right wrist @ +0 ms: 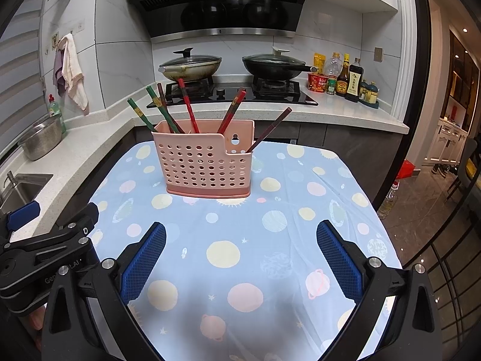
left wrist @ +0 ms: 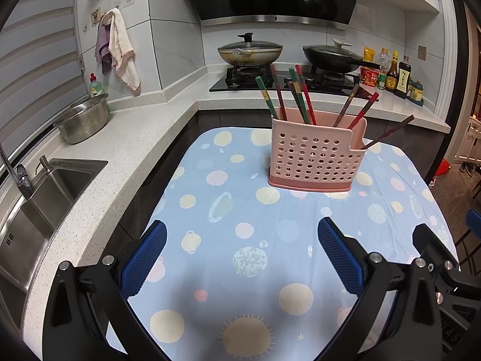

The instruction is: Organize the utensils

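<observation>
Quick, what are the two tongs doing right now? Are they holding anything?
Left tongs: open, holding nothing, above the tablecloth.
Right tongs: open, holding nothing; the chopsticks are all in the pink basket.

Two lidded pans (left wrist: 250,51) sit on the hob at the counter's back edge, sauce bottles (left wrist: 396,76) at its right end. A steel colander (left wrist: 82,117) stands beside the sink (left wrist: 45,192); cloths (left wrist: 120,51) hang above.
</observation>
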A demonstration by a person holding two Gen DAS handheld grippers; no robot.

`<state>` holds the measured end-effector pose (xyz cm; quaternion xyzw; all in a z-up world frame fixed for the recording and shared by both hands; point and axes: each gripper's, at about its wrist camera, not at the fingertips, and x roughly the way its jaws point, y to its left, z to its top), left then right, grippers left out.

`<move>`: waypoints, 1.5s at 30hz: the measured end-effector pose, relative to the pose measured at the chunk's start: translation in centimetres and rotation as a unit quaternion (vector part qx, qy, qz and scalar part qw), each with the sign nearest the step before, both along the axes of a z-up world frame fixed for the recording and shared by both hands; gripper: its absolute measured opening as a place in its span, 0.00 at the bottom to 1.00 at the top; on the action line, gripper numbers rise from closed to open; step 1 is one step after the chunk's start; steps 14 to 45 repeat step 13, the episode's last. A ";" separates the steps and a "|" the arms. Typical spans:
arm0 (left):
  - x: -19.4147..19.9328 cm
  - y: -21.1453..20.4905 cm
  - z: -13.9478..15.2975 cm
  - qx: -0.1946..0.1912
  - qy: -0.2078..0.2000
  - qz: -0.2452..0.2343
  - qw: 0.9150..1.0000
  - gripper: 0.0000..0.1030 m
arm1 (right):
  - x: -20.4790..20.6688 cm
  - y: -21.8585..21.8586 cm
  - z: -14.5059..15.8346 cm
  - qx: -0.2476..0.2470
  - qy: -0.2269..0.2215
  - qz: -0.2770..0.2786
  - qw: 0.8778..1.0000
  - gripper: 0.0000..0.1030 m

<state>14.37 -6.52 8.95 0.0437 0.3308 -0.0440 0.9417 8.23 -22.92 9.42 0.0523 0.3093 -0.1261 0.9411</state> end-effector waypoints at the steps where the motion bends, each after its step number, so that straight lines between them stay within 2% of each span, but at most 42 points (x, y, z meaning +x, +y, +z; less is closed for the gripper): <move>1: 0.0 0.0 0.0 0.001 0.000 0.000 1.000 0.93 | 0.0 0.0 0.0 0.001 0.001 0.000 1.000 0.94; 45: 0.7 0.0 -0.2 0.006 0.000 -0.006 1.000 0.93 | 0.2 -0.3 0.0 -0.003 0.003 -0.001 1.000 0.94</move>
